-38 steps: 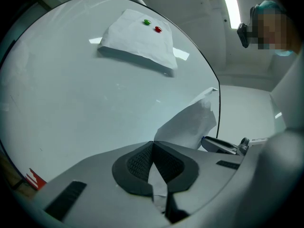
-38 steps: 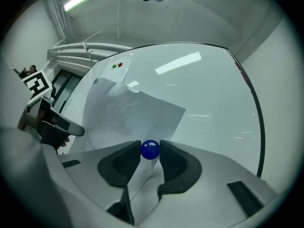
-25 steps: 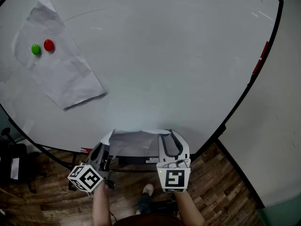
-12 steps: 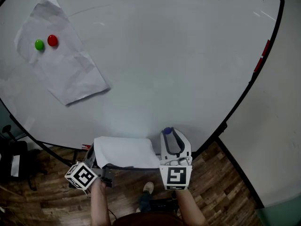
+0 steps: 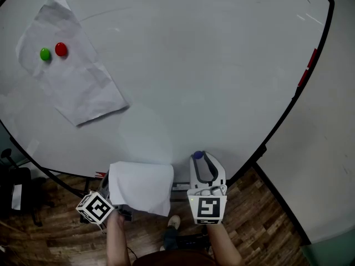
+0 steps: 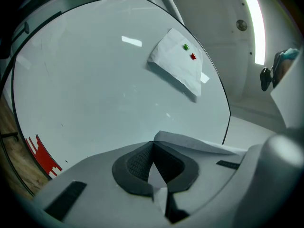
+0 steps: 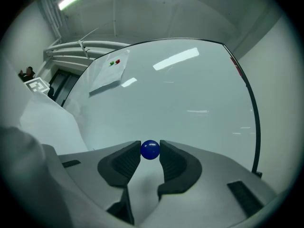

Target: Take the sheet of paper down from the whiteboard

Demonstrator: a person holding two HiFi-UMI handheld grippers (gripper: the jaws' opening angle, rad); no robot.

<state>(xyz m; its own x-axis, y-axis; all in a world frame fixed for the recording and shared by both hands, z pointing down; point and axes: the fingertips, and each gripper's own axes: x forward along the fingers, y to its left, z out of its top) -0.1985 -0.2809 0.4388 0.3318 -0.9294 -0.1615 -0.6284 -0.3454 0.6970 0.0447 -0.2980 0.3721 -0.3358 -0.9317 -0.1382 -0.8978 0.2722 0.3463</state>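
Sheet now droops off the whiteboard, its edge pinched in the closed left gripper; right gripper clamps a blue magnet. Risk: the round magnet rolling free.

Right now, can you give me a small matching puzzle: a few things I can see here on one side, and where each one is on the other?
Things:
1. blue magnet
2. loose sheet
3. green magnet

Places:
A. on the pinned sheet on the whiteboard
B. clamped in the left tongs
C. gripped in the right tongs

Pairs: 1-C, 2-B, 3-A.
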